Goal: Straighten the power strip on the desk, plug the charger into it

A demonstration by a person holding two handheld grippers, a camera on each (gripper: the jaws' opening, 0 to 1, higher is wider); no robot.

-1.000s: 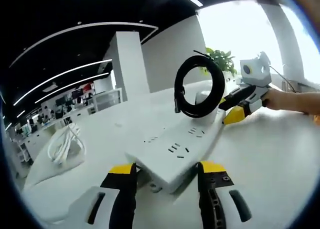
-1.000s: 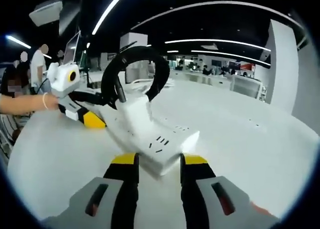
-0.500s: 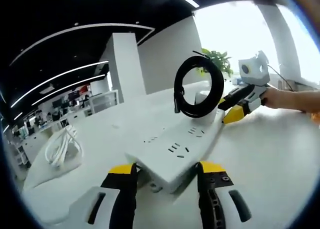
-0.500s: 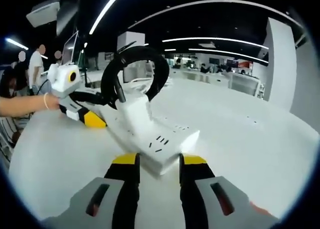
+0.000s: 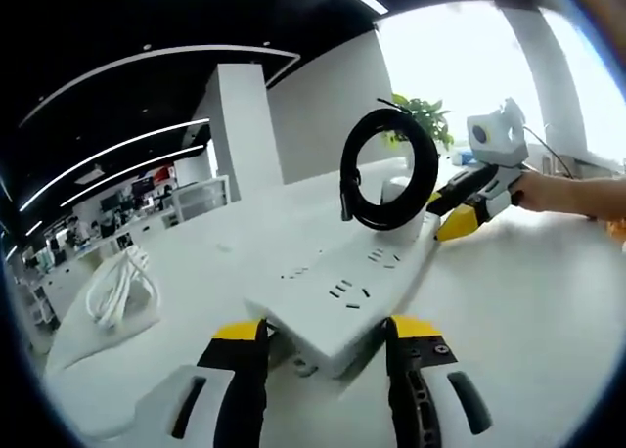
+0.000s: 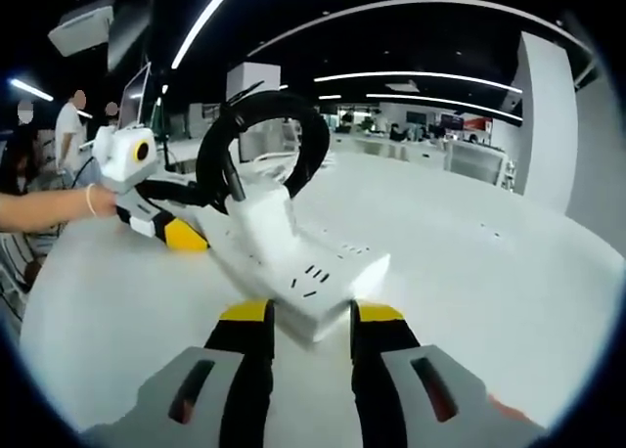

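A white power strip (image 5: 342,296) is seen held above the white desk (image 5: 528,311), gripped at both ends. In the left gripper view, the left tongs (image 5: 328,345) are clamped on the near end of the strip, one jaw at either side. At the far end the right tongs (image 5: 452,213) are seen, held by a hand (image 5: 533,189), closed against the strip's far end. A white charger (image 5: 401,199) is seated on the far part of the strip, with its black cable coil (image 5: 386,169) standing upright above it. A bundle of white cable (image 5: 122,287) lies on the desk, far left, well apart from the strip.

In the right gripper view, the right tongs (image 6: 308,336) are clamped on the strip's near end (image 6: 313,277); the charger (image 6: 264,218) and coil (image 6: 259,140) are noted beyond, and the left tongs (image 6: 176,223) grip the far end.
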